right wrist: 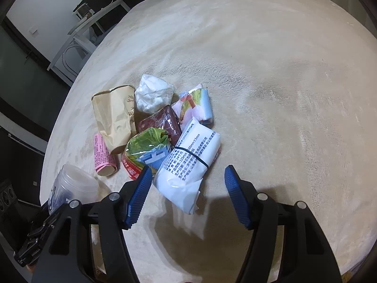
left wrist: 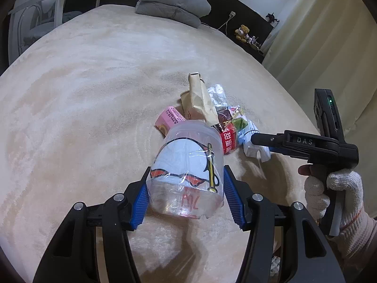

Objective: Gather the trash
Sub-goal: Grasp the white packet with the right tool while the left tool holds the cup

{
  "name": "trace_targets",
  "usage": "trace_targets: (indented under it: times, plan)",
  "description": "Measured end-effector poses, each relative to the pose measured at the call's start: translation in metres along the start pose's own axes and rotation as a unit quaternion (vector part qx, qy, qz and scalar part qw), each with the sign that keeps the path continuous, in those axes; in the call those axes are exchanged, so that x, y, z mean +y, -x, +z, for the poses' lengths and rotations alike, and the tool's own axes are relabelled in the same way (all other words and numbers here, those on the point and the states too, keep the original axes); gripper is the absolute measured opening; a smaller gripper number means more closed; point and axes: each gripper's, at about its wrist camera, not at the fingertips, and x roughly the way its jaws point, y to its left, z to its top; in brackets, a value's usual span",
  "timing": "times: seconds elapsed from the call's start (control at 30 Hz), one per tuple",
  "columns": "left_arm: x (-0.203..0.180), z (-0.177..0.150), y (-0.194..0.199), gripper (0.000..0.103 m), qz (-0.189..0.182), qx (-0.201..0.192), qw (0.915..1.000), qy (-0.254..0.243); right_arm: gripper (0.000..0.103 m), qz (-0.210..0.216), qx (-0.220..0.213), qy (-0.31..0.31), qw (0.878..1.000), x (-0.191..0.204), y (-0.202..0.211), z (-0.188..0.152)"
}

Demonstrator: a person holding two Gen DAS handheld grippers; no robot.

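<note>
My left gripper (left wrist: 186, 188) is shut on a clear plastic bottle (left wrist: 188, 167) with a white, orange and black label, held over the beige bedcover. The bottle also shows in the right wrist view (right wrist: 73, 186). My right gripper (right wrist: 186, 181) is open, its jaws on either side of a white printed packet (right wrist: 190, 162) bound by a black band. The packet is the nearest piece of a trash pile: a brown paper bag (right wrist: 113, 115), a crumpled white wrapper (right wrist: 153, 93), a maroon packet (right wrist: 162, 122), a green-and-red packet (right wrist: 146, 151), a pink carton (right wrist: 102, 155) and a colourful wrapper (right wrist: 198, 103).
The beige bedcover (left wrist: 82, 99) spreads wide around the pile. Folded grey bedding (left wrist: 172, 3) lies at the far end. A white side table (left wrist: 54, 7) stands at the far left, curtains (left wrist: 329, 35) hang at the right, and a teddy bear (left wrist: 242, 31) sits on a dark ledge.
</note>
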Motion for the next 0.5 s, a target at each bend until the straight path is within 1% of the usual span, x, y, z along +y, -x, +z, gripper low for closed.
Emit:
trace_targets:
  times: [0.03, 0.07, 0.13, 0.23, 0.4, 0.5]
  plan:
    - [0.000, 0.000, 0.000, 0.056, 0.000, 0.000, 1.0000, 0.000, 0.060, 0.000, 0.002, -0.003, 1.000, 0.000, -0.003, 0.002]
    - [0.000, 0.000, 0.000, 0.056, 0.000, 0.000, 1.0000, -0.001, 0.053, 0.002, 0.005, -0.008, 1.000, -0.001, -0.005, 0.004]
    - [0.001, 0.000, 0.000, 0.056, 0.000, 0.000, 1.0000, -0.002, 0.049, 0.005, 0.008, -0.015, 1.000, -0.002, -0.008, 0.006]
    - [0.002, -0.001, -0.001, 0.056, -0.001, 0.001, 1.0000, -0.003, 0.043, 0.003, -0.001, -0.011, 1.000, 0.000, -0.004, 0.005]
    - [-0.003, 0.001, -0.001, 0.056, -0.003, -0.002, 1.0000, -0.006, 0.040, 0.001, -0.004, -0.001, 1.000, -0.002, 0.004, -0.002]
    - [-0.006, 0.000, -0.001, 0.056, -0.003, -0.006, 1.0000, -0.006, 0.039, 0.005, -0.012, 0.006, 1.000, -0.002, 0.016, -0.007]
